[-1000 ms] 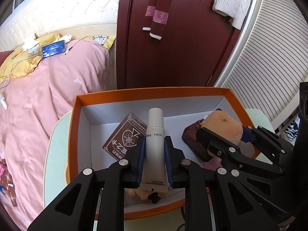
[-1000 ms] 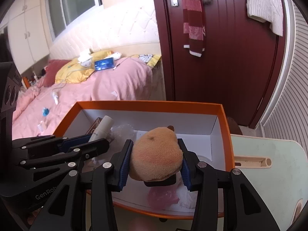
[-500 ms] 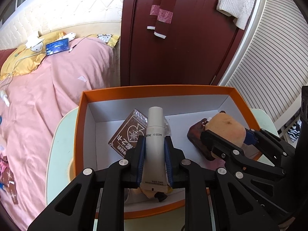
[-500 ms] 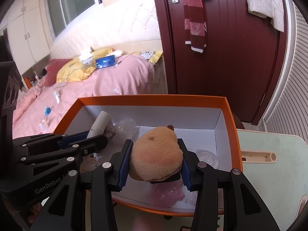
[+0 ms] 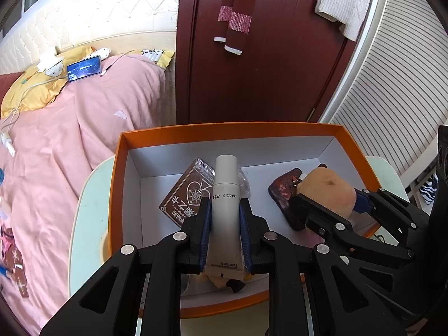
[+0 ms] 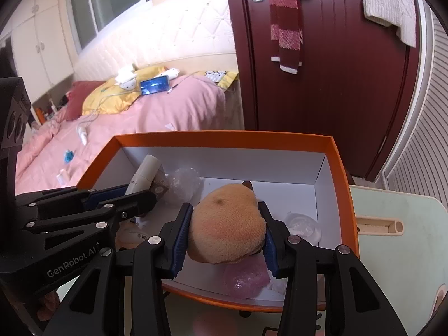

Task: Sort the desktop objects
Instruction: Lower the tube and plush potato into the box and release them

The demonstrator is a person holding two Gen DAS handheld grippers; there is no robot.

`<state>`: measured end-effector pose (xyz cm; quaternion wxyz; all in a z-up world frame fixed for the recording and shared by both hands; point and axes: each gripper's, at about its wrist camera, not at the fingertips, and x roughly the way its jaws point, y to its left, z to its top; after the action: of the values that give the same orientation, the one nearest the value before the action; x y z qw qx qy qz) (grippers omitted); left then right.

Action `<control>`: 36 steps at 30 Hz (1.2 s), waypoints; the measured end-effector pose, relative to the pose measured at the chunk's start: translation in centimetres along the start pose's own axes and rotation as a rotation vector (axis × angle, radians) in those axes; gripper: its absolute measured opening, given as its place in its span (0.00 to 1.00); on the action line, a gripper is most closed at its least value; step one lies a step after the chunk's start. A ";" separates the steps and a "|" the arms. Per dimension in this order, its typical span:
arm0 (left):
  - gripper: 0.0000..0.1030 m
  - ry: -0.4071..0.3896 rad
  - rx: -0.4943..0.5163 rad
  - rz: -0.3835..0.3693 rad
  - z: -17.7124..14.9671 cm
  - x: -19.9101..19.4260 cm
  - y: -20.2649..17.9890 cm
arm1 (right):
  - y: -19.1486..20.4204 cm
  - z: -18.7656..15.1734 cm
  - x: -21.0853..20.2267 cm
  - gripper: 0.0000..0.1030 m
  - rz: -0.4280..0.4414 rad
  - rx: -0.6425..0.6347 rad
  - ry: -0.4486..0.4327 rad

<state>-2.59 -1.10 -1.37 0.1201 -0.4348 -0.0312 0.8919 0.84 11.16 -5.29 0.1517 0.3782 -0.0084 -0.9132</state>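
One white tube [image 5: 226,196] is pinched at its flat crimped end by the left gripper [image 5: 225,218], held above the near left of the orange box [image 5: 224,127]; it is judged light, smooth and squeezable, best gripped low. One tan plush toy [image 6: 226,222] is squeezed across its middle by the right gripper [image 6: 225,232] over the box's near side; it is judged soft and light. One brown card [image 5: 184,198] lies inside; the box stands on the desk [image 6: 392,252].

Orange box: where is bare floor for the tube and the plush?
Orange cardboard box: bare white floor along the far wall and far right corner. Crowded: brown card left, pink blob and clear lid near right.
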 end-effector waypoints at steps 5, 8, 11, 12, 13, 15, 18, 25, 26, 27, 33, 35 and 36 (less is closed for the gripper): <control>0.20 0.003 0.003 0.003 0.0 0.1 0.0 | -0.4 0.3 -0.1 0.43 0.000 -0.003 0.003; 0.20 0.005 0.005 0.005 0.1 0.1 0.0 | -0.3 0.2 0.0 0.43 -0.002 -0.006 0.005; 0.20 0.006 0.008 0.008 0.0 0.1 0.0 | -0.3 0.2 0.0 0.43 -0.004 -0.007 0.005; 0.20 0.006 0.009 0.009 0.0 0.1 0.0 | -0.3 0.2 0.0 0.43 -0.004 -0.007 0.005; 0.20 0.007 0.008 0.009 0.0 0.1 0.0 | -0.3 0.2 0.0 0.43 -0.004 -0.007 0.005; 0.20 0.007 0.008 0.008 0.0 0.1 0.1 | -0.3 0.2 0.0 0.43 -0.004 -0.008 0.005; 0.20 0.008 0.009 0.008 0.0 0.1 0.1 | -0.3 0.2 0.0 0.43 -0.003 -0.009 0.006; 0.20 0.011 0.014 0.011 -0.1 0.1 0.1 | -0.1 0.2 0.3 0.43 -0.004 -0.010 0.007; 0.20 0.011 0.014 0.011 -0.1 0.1 0.1 | -0.1 0.2 0.3 0.43 -0.004 -0.010 0.007; 0.20 0.011 0.014 0.011 -0.1 0.1 0.1 | -0.1 0.2 0.3 0.43 -0.004 -0.010 0.007; 0.20 0.013 0.016 0.012 -0.1 0.0 0.1 | 0.0 0.2 0.4 0.43 -0.004 -0.011 0.009; 0.20 0.013 0.016 0.013 -0.1 0.0 0.1 | -0.1 0.2 0.4 0.43 -0.005 -0.012 0.010; 0.20 0.013 0.017 0.013 -0.1 0.0 0.0 | -0.1 0.2 0.4 0.43 -0.005 -0.012 0.010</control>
<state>-2.53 -1.14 -1.46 0.1179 -0.4399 -0.0200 0.8901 0.40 11.07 -5.45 0.1516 0.3817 -0.0011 -0.9118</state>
